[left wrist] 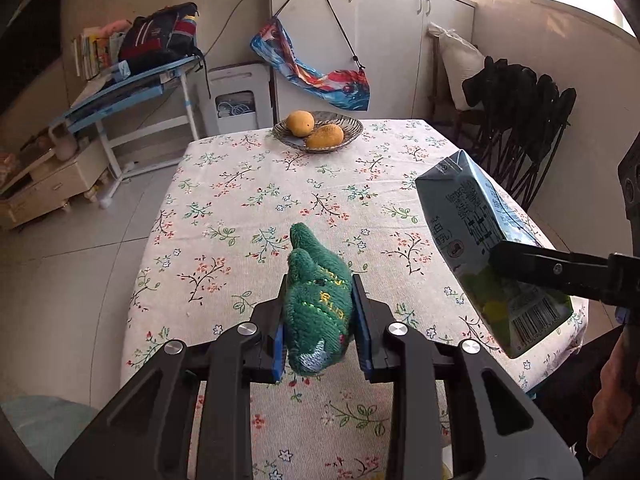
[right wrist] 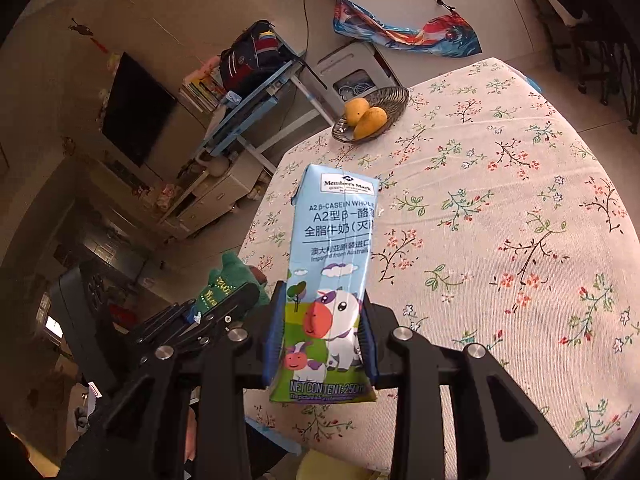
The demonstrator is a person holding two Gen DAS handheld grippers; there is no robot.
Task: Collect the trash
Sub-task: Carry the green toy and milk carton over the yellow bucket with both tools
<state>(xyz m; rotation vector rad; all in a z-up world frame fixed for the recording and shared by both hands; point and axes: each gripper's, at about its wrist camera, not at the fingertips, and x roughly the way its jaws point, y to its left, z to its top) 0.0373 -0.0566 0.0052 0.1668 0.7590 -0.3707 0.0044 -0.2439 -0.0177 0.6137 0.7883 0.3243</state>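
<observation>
A green plush toy (left wrist: 310,252) is pinched between the blue pads of my left gripper (left wrist: 319,312), which is shut on it and holds it above the floral tablecloth (left wrist: 240,200). My right gripper (right wrist: 322,320) is shut on a blue milk carton (right wrist: 336,232) with a cartoon cow, held upright over the table's near edge. In the left wrist view the carton (left wrist: 460,216) hangs tilted at the right, with one right finger (left wrist: 540,264) across it. In the right wrist view the toy (right wrist: 230,274) and left gripper (right wrist: 224,304) sit just left of the carton.
A glass bowl (left wrist: 352,126) with two mangoes stands at the table's far end. Black folded chairs (left wrist: 520,120) line the right side. A blue desk (left wrist: 132,84) with a backpack, a white cabinet (left wrist: 360,40) and low drawers (left wrist: 52,184) stand beyond. A pale teal round thing (left wrist: 40,428) lies lower left.
</observation>
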